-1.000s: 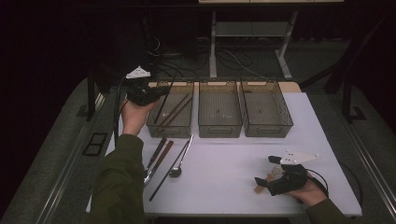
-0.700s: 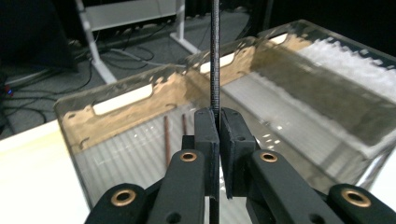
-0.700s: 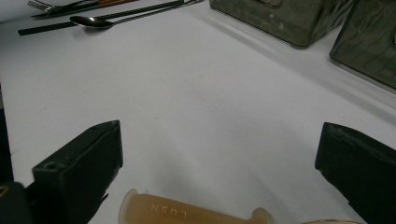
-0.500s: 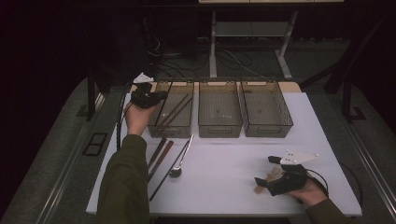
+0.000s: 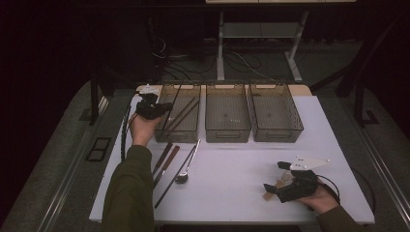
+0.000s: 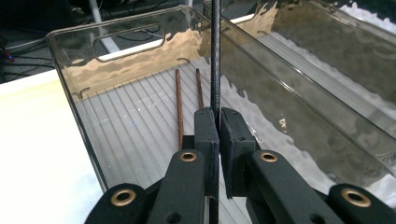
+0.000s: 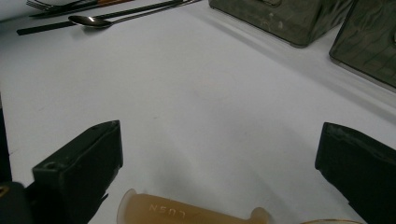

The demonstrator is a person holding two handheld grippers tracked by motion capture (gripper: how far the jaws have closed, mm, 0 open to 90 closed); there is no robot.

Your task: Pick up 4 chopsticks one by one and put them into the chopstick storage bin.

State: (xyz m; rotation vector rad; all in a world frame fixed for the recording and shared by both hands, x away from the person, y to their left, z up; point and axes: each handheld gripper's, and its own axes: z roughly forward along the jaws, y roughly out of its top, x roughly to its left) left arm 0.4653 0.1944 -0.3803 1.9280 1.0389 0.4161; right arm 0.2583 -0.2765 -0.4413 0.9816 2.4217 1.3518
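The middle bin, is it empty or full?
Empty. The middle bin shows a bare ribbed floor, while the left bin holds sticks.

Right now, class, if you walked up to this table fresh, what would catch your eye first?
Three clear bins in a row at the far edge of the white table. The left gripper pinches a thin black chopstick over the leftmost bin, where two brown chopsticks already lie. More cutlery waits in front; the right gripper rests open.

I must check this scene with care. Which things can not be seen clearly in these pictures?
- Black chopstick in the left gripper: top cut by the left gripper view's upper edge, lower end behind the jaws.
- Cutlery near the left bin: high view too dark and small to count.
- Tan part by the right gripper: cut by the bottom edge.
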